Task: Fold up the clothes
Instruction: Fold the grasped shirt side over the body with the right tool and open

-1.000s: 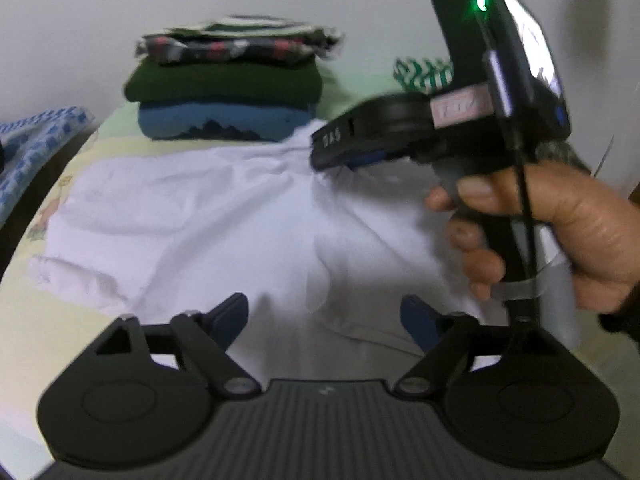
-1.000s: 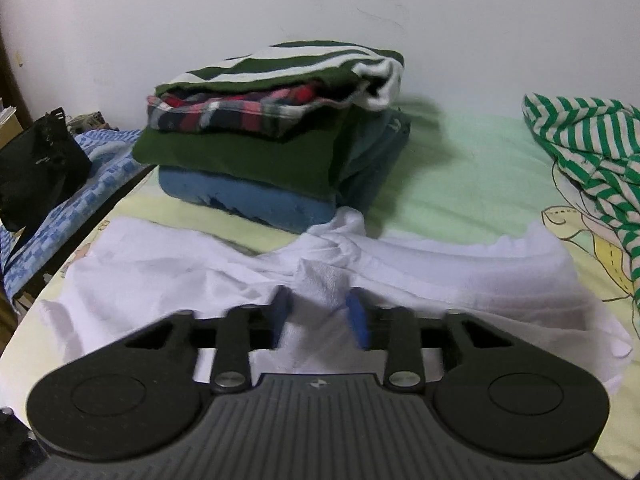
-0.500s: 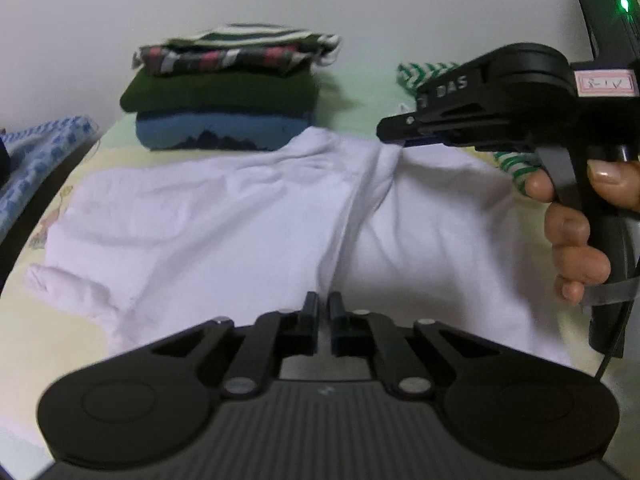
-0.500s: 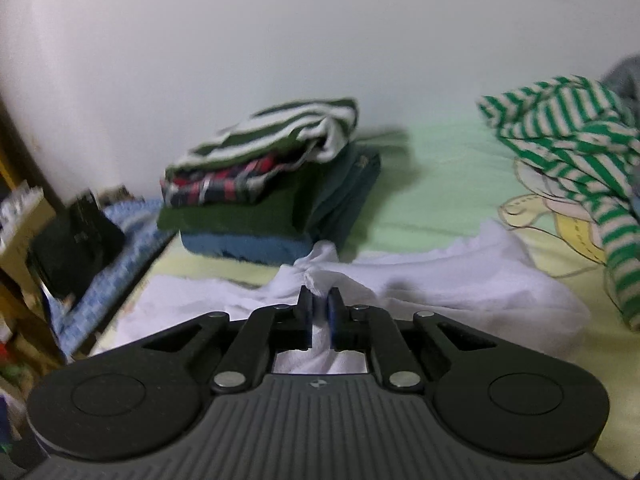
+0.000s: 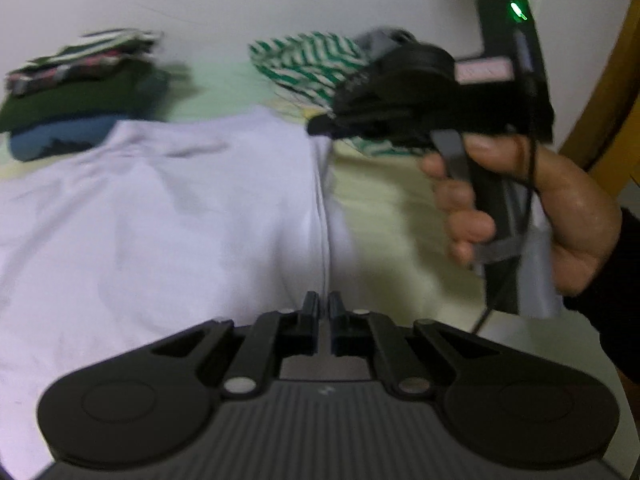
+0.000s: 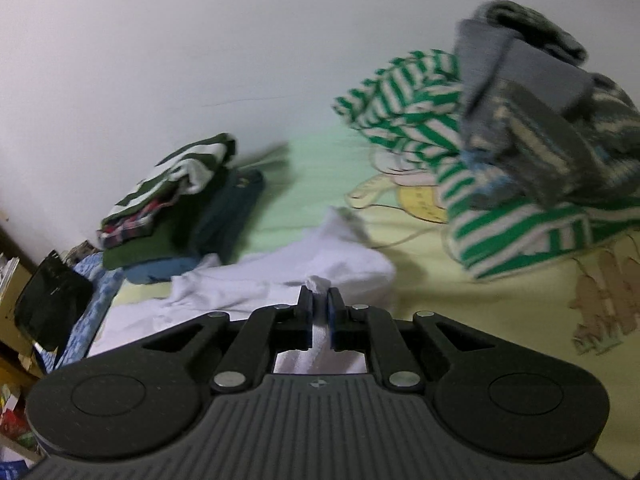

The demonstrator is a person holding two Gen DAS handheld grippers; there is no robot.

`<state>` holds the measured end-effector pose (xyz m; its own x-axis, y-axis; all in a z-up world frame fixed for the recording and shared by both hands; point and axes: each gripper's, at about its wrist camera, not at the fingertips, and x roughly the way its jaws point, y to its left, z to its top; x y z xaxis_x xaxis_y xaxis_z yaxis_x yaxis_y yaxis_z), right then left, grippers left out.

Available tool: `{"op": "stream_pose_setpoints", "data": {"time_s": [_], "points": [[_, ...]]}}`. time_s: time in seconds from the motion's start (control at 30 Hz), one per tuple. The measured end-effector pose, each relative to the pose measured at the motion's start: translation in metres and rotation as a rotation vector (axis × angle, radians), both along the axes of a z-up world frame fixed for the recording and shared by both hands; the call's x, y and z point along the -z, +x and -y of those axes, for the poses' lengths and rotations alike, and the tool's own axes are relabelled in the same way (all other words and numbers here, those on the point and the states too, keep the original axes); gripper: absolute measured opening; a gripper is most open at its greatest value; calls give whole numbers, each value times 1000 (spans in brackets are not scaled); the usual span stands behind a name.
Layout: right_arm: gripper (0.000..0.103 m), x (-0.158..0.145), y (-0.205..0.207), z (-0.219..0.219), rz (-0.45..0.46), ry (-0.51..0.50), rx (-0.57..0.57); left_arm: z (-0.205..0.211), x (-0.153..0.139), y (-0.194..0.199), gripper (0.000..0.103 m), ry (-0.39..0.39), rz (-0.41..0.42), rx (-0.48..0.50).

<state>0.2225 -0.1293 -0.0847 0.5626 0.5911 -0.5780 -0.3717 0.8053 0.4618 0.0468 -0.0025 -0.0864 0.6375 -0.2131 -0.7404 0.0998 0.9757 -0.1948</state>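
Observation:
A white shirt point(image 5: 168, 216) lies spread on the bed, with one edge pulled up into a taut ridge. My left gripper point(image 5: 323, 300) is shut on the near end of that ridge. My right gripper point(image 6: 319, 295) is shut on the far end, with a tuft of white shirt point(image 6: 288, 276) showing above its tips. In the left wrist view the right gripper point(image 5: 320, 126) is held by a hand at the upper right, above the bed.
A stack of folded clothes point(image 5: 76, 92) stands at the back left, also in the right wrist view point(image 6: 176, 216). A heap of unfolded clothes with a green-striped top point(image 6: 480, 168) lies at the back right. The bed sheet point(image 6: 500, 300) is yellow-green. A black bag point(image 6: 52, 304) sits beside the bed.
Both grippers closed on the white shirt and have lifted its edge and carried it to the right. The shirt's right part is now pulled up into a straight ridge between them.

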Motion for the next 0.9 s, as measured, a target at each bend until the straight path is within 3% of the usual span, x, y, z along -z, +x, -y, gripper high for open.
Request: {"op": "stream_pose_setpoints", "data": {"time_s": [0.2, 0.3, 0.43, 0.57, 0.7, 0.83, 0.9], "points": [[25, 6, -3, 8, 31, -84, 41, 14, 15, -4, 6, 33, -40, 38], [29, -8, -18, 18, 116, -56, 84, 7, 12, -13, 19, 22, -42, 32], [29, -17, -34, 12, 156, 6, -49, 1, 15, -24, 20, 21, -57, -1], [28, -1, -24, -21, 98, -61, -149, 0, 12, -32, 25, 41, -47, -29], [37, 4, -10, -39, 96, -67, -138, -2, 10, -40, 27, 61, -36, -56], [39, 11, -6, -54, 100, -113, -125, -6, 9, -45, 43, 78, -31, -93], [39, 14, -4, -62, 102, -136, -119, -14, 12, -41, 43, 69, -50, -130]]}}
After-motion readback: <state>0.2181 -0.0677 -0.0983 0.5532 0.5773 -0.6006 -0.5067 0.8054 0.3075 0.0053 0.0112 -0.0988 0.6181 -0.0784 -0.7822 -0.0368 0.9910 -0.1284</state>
